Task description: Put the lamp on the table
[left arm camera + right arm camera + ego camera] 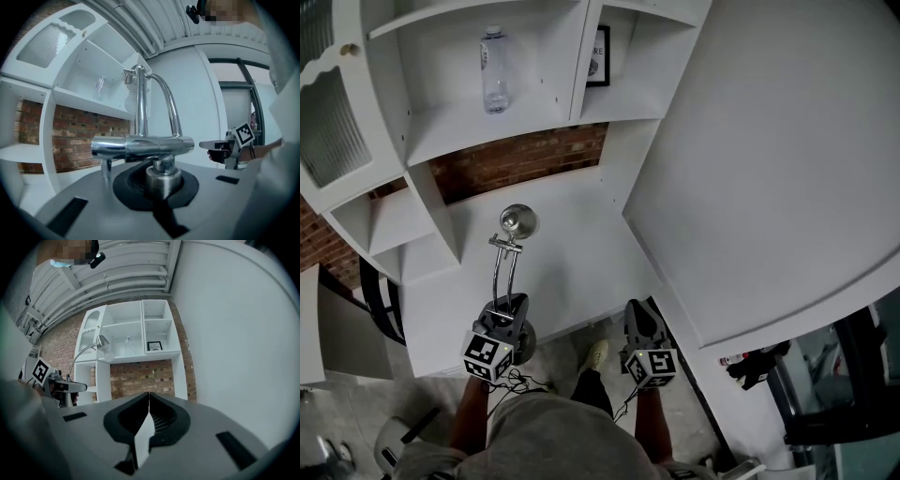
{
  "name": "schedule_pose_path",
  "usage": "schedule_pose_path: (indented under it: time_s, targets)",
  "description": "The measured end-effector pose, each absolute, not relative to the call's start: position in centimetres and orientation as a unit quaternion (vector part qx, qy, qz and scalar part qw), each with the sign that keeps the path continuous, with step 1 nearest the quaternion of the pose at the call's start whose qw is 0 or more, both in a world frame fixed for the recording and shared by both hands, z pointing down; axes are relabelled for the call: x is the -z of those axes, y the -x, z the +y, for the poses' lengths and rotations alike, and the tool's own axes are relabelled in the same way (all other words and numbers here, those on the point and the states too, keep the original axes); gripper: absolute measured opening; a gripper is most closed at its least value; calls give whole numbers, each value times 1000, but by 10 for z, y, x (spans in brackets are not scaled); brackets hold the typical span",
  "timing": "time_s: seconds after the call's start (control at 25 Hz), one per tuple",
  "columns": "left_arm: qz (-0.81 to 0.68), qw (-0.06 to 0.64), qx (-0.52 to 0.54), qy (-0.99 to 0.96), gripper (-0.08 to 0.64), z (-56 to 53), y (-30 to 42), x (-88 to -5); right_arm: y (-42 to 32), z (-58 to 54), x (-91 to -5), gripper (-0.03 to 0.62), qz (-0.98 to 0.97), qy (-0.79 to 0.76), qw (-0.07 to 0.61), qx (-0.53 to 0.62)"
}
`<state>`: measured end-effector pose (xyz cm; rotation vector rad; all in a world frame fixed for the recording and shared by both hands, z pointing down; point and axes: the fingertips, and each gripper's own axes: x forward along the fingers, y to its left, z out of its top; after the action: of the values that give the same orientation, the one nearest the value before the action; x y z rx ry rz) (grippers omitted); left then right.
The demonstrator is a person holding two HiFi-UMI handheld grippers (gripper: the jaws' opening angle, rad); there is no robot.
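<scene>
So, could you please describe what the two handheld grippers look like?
The left gripper and right gripper are grey-bodied with black ribbed pads. Each carries a white cube with black square markers, and thin dark cables trail from them.

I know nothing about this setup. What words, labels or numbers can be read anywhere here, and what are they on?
"RE": the end of a word on the framed picture on the shelf; a shelf divider hides the rest.
Smaller print below it: too small to read in any view.
Marker cubes: black-and-white square patterns, no letters.
Bottle and lamp: no readable print.
</scene>
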<state>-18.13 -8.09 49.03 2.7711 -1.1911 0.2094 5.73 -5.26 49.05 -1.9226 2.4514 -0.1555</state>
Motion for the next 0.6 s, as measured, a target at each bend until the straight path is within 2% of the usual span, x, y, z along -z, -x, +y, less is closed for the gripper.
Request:
schedule_pose_path:
  time_s: [0.6]
  targets:
    - [-385, 61, -68, -918, -2, -190, 103, -500, -128, -164, -499, 23, 787, 614, -1, 55]
